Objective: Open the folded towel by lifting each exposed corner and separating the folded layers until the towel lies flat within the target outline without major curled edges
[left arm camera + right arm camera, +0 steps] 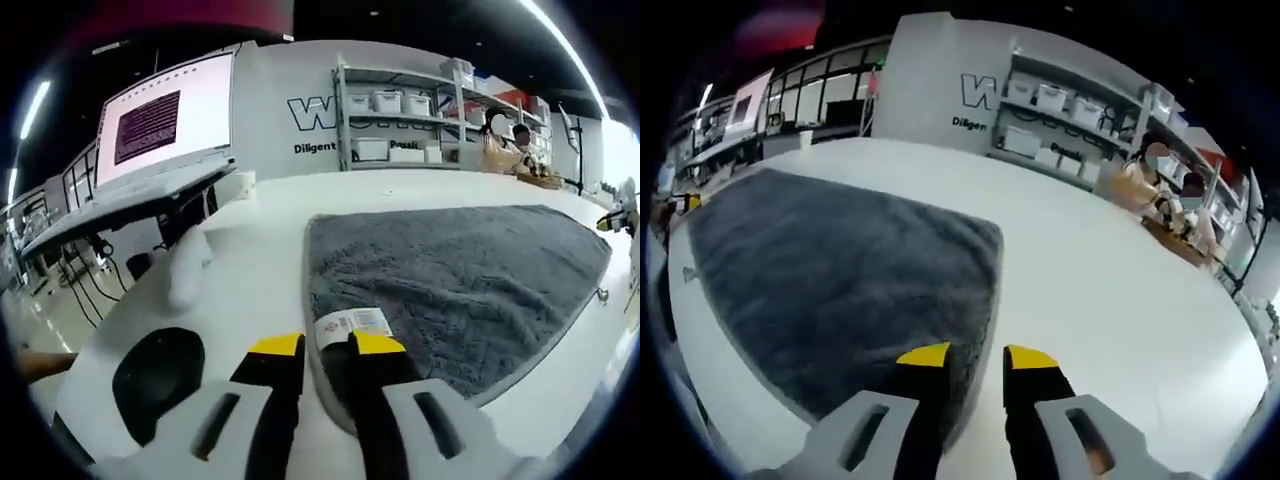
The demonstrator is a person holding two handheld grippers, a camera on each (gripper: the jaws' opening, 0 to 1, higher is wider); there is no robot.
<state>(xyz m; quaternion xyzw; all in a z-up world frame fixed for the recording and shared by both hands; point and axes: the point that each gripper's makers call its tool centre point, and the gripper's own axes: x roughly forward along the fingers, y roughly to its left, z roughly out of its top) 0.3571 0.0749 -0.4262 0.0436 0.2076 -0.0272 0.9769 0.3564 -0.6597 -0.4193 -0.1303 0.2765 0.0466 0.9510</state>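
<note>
The left gripper [327,345] is seen with its yellow-tipped jaws standing on either side of the near edge of the grey towel [450,270], right at the corner where a white care label [352,323] is sewn; the pile and the label lie between the jaws, but whether the jaws are clenched on the cloth or merely straddle it cannot be told. The right gripper [975,358] is set at another corner of the towel [830,280], one jaw over the grey pile and the other over the bare white table [1120,300] just beside the towel's edge; a narrow gap is kept between the tips and no cloth is seen caught in it, so it is judged to be released. The towel is spread on the table, grey and thick-piled, with a doubled rim along its near edge that suggests a layer may remain folded under. No target outline can be made out around the towel. The cloth is judged to be soft, limp and light, with pile that grips well rather than slips; it is best taken at a corner, through the upper layer alone, so that the layers part when lifted.
</note>
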